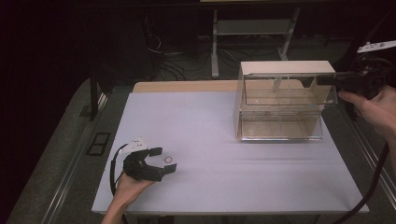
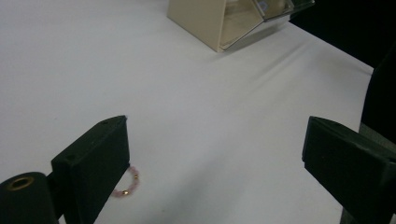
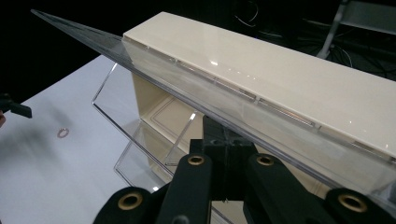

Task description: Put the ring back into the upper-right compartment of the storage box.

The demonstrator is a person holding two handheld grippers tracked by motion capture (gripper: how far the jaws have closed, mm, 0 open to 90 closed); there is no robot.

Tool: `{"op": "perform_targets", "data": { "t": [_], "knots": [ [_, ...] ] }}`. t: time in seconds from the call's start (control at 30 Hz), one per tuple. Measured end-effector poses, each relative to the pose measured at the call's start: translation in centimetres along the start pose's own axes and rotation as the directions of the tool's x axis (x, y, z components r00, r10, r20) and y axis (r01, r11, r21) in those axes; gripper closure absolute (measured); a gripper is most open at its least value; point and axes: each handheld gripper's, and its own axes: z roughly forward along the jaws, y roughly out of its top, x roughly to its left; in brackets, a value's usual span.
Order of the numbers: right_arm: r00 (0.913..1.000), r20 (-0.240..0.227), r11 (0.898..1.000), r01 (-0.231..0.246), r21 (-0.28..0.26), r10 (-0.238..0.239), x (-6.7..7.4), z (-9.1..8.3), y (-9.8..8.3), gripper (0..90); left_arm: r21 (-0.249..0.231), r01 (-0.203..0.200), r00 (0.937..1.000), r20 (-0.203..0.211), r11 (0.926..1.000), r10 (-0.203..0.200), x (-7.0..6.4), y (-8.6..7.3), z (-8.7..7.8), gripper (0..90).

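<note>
A small pink bead ring (image 1: 168, 159) with gold beads lies on the white table at the near left. My left gripper (image 1: 164, 159) is open around it, low over the table. In the left gripper view the bead ring (image 2: 127, 184) peeks out beside the left jaw, touching neither pad. A cream display box (image 1: 286, 67) with clear walls stands at the far right. My right gripper (image 1: 325, 79) is shut on the edge of its clear lid (image 3: 154, 60), holding the lid raised. The right gripper view also shows the bead ring (image 3: 63, 133) far off.
The white table (image 1: 224, 154) stretches wide between the ring and the box. A black cable (image 1: 373, 186) trails off the right edge. Metal stand legs (image 1: 215, 51) and loose wires sit on the dark floor behind the table.
</note>
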Motion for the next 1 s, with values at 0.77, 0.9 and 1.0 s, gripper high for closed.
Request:
{"op": "perform_targets", "data": {
  "t": [0.77,0.9,1.0],
  "knots": [
    [0.9999,0.011,1.0,0.012,0.012,-0.012,-0.1,0.0,0.5,89.6,0.129,-0.011,0.9999,-0.009,0.9916,0.012,3.3,0.0,2.0,23.0],
    [0.9998,0.012,1.0,0.016,0.013,-0.016,-0.1,0.0,0.6,89.6,0.161,-0.019,0.9998,-0.007,0.9867,0.02,3.7,-0.1,2.4,26.9],
    [0.9998,0.013,1.0,0.016,0.013,-0.017,-0.1,0.1,0.6,89.5,0.186,-0.028,0.9995,-0.009,0.9821,0.03,3.9,-0.1,2.8,30.6]
  ]
}}
